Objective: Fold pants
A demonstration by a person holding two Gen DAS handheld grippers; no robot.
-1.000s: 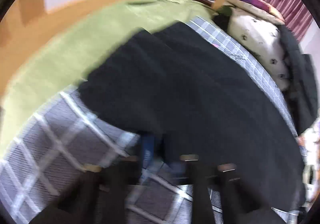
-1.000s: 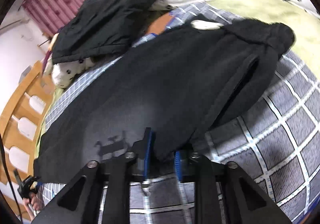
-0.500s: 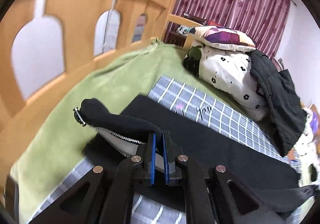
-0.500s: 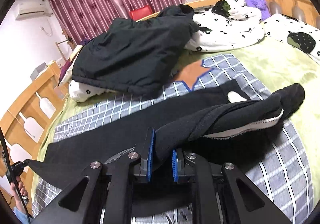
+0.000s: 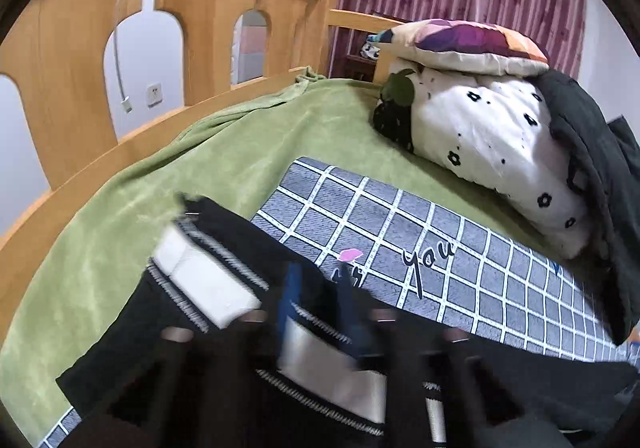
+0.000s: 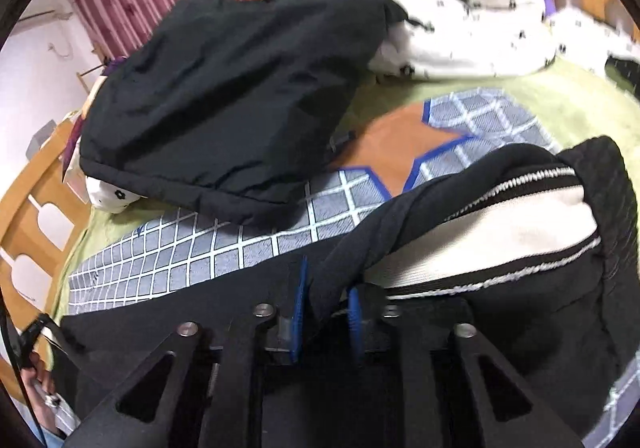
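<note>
Black pants with a white-lined waistband point(image 5: 204, 280) lie across the grey checked mat point(image 5: 400, 224) on the bed. My left gripper point(image 5: 318, 302) is blurred. Its jaws are opening, and the blue pads stand apart over the waistband cloth without pressing on it. In the right wrist view the pants point(image 6: 520, 328) are doubled over, their white lining point(image 6: 500, 232) facing up. My right gripper point(image 6: 327, 314) has a black fold of them between its blue pads. Its jaws are opening, but the fold still fills the gap.
A black jacket point(image 6: 224, 96) lies on white spotted bedding point(image 5: 480, 136) at the far side. A green blanket point(image 5: 200, 168) covers the bed under the mat. A wooden bed rail point(image 5: 72, 48) runs along the left. A person's hand point(image 6: 40, 380) shows at the lower left.
Both grippers carried the waist end across over the legs, so the pants are now doubled over. The left jaws have parted and the waistband has dropped onto the bed. The right jaws widened slightly.
</note>
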